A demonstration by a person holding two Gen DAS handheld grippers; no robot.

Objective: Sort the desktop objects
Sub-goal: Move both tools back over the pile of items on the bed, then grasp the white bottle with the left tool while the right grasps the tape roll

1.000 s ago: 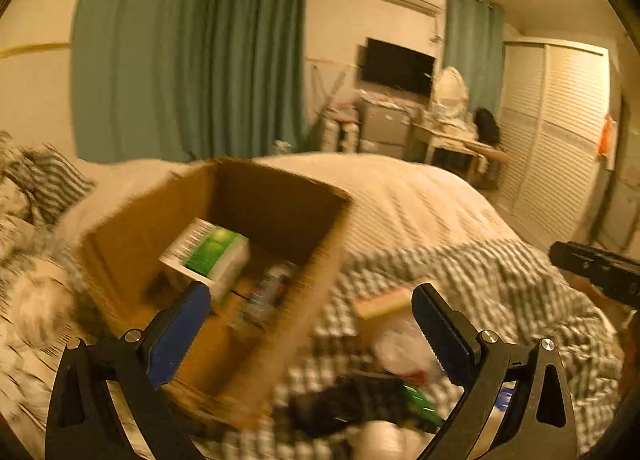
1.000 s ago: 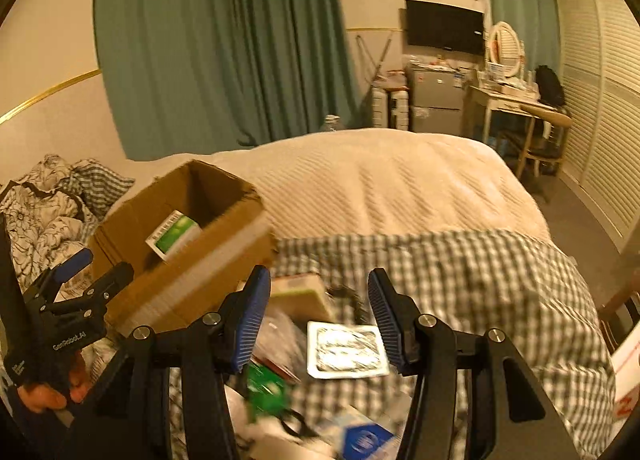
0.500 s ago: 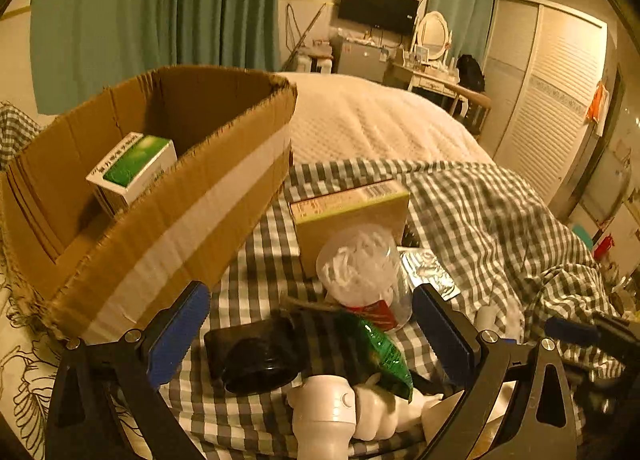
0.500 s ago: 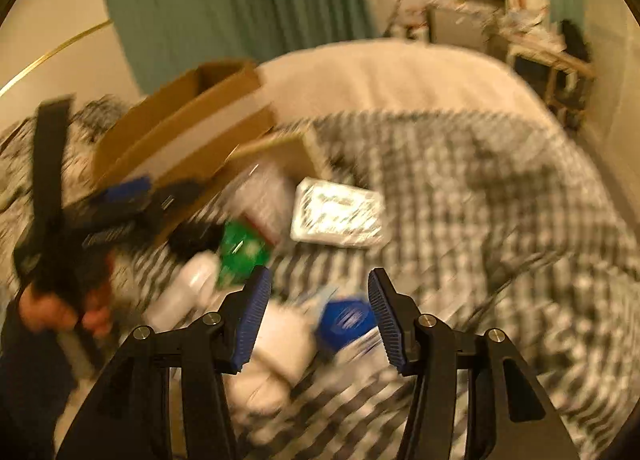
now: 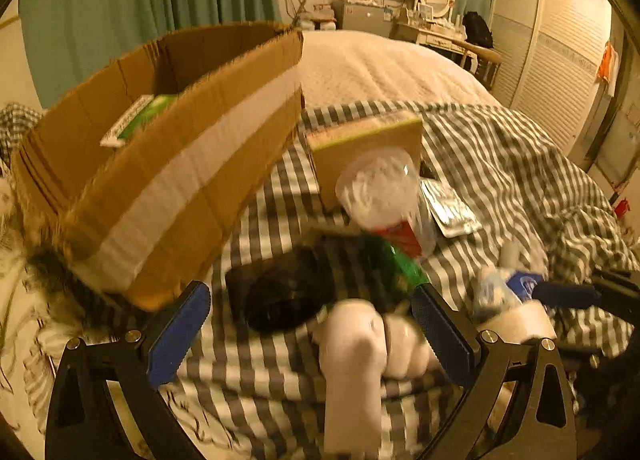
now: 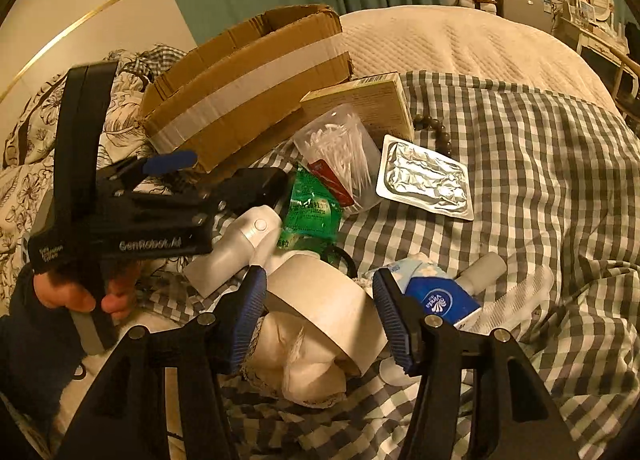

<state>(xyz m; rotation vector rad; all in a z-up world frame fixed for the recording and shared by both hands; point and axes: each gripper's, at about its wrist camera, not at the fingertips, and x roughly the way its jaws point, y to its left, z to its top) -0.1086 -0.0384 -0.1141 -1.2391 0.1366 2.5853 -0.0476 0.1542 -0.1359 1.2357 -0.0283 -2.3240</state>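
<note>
"GenRobot.AI", white lettering, on side of left gripper (image 6: 170, 164) body. Small white two-line print on its strap, too small to read. White logo script on blue tissue pack (image 6: 440, 298), not clearly legible. Printed text on green sachet (image 6: 312, 214), unreadable.

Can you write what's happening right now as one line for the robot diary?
phase: reaching | right gripper: open, straddling tape roll | left gripper: open, over white bottle | cardboard box: holds green-white carton
</note>
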